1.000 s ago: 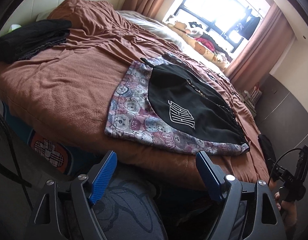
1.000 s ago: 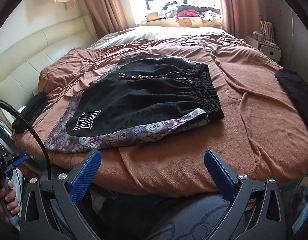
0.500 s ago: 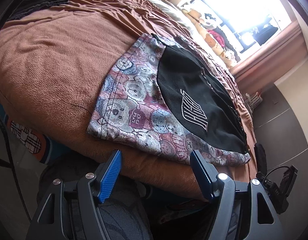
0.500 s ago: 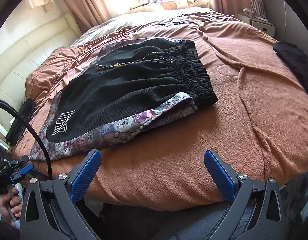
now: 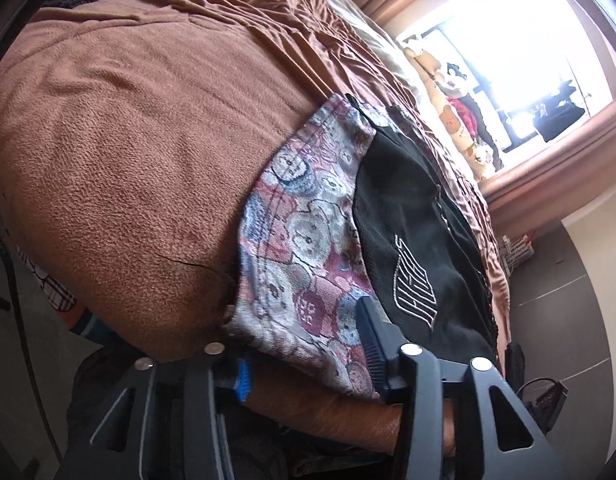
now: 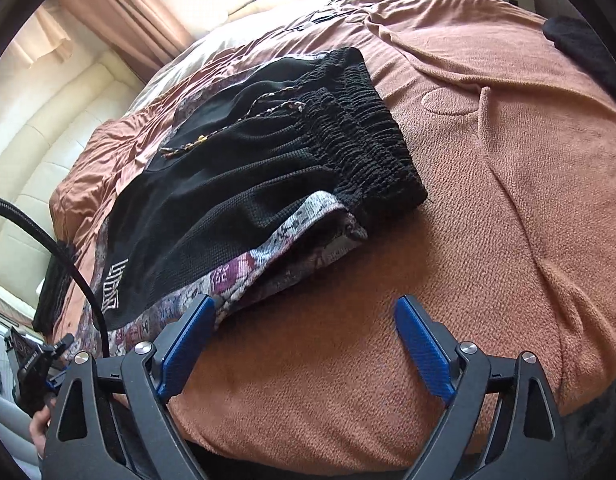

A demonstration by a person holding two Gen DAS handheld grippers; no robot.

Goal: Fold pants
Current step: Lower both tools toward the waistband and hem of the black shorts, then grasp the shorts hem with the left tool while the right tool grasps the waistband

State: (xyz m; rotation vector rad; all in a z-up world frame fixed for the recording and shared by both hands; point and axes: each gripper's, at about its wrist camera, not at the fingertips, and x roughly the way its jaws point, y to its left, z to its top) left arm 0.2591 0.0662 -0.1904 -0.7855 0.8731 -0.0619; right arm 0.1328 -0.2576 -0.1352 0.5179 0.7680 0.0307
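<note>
The pants are cloth: a matt black mesh-like knit, a thick ribbed elastic waistband, a braided drawcord, and a woven bear-print panel with a coarse tapestry look. The bed's brown blanket is a nubby, matt fleece, creased near its far edge. The headboard looks like smooth, faintly glossy cream leather. Each gripper's fingers carry ridged blue plastic pads on matt black plastic arms with shiny metal screws.

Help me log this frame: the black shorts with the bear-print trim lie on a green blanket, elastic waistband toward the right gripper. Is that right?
Not quite: the blanket is brown, not green, as the right wrist view shows. The rest stands: the shorts lie on it, waistband toward the right gripper.
</note>
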